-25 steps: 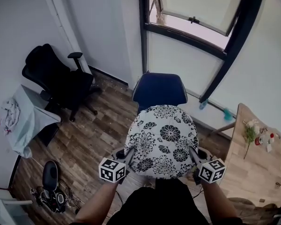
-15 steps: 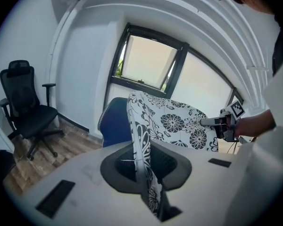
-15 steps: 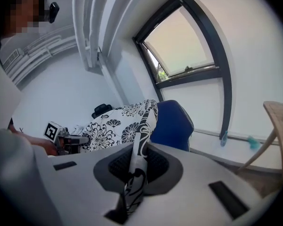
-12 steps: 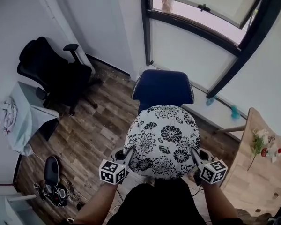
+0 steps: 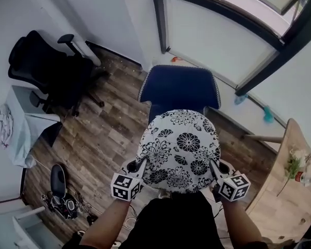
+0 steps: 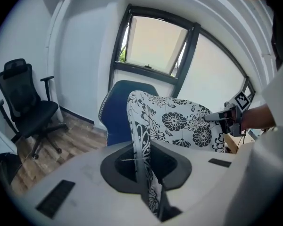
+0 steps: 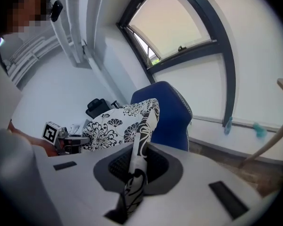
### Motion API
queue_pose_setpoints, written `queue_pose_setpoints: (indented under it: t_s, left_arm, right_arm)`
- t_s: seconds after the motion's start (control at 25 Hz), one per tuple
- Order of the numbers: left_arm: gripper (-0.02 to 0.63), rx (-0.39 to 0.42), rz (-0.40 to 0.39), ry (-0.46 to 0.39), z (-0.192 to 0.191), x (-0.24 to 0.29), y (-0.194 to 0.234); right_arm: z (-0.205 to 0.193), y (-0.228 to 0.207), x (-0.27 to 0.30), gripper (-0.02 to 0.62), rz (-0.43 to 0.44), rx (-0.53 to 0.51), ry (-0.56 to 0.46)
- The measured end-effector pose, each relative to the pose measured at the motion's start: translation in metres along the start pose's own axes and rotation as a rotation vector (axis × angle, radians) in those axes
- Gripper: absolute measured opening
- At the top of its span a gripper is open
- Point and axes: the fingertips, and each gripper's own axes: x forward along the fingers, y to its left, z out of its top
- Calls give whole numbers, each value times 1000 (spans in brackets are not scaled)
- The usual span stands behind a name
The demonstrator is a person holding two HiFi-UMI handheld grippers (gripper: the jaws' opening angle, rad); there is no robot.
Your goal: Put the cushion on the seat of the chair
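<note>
A white cushion with black flowers (image 5: 179,149) hangs flat between my two grippers, in front of the blue chair (image 5: 179,90) and hiding its seat. My left gripper (image 5: 140,166) is shut on the cushion's left edge (image 6: 142,159). On the right edge (image 7: 139,159) my right gripper (image 5: 214,169) is shut. In the left gripper view the chair's blue back (image 6: 115,109) rises just behind the cushion. The right gripper view shows the chair back (image 7: 170,114) beyond the fabric.
A black office chair (image 5: 46,69) stands at the left by a small grey table (image 5: 23,134). Shoes and cables (image 5: 59,191) lie on the wood floor (image 5: 106,134). A wooden table (image 5: 290,191) stands at the right. A window wall (image 5: 217,35) is behind the blue chair.
Both grippers have carried the cushion forward and down toward the blue chair. The head view has tilted lower, so the chair back now shows more fully.
</note>
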Motion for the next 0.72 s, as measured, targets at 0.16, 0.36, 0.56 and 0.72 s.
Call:
queue_pose_setpoints:
  t_s: [0.16, 0.36, 0.56, 0.72]
  left_arm:
    - [20, 1, 17, 24, -6, 30, 11]
    - [20, 23, 27, 43, -13, 61, 25]
    - [20, 33, 23, 59, -20, 87, 38]
    - [20, 31, 14, 67, -30, 103, 41]
  right_arm:
    - [-4, -22, 23, 37, 10, 18, 9]
    - [-9, -50, 48, 37, 18, 44, 11]
    - [-16, -63, 73, 37, 22, 76, 19]
    - [-24, -70, 88, 37, 34, 92, 23]
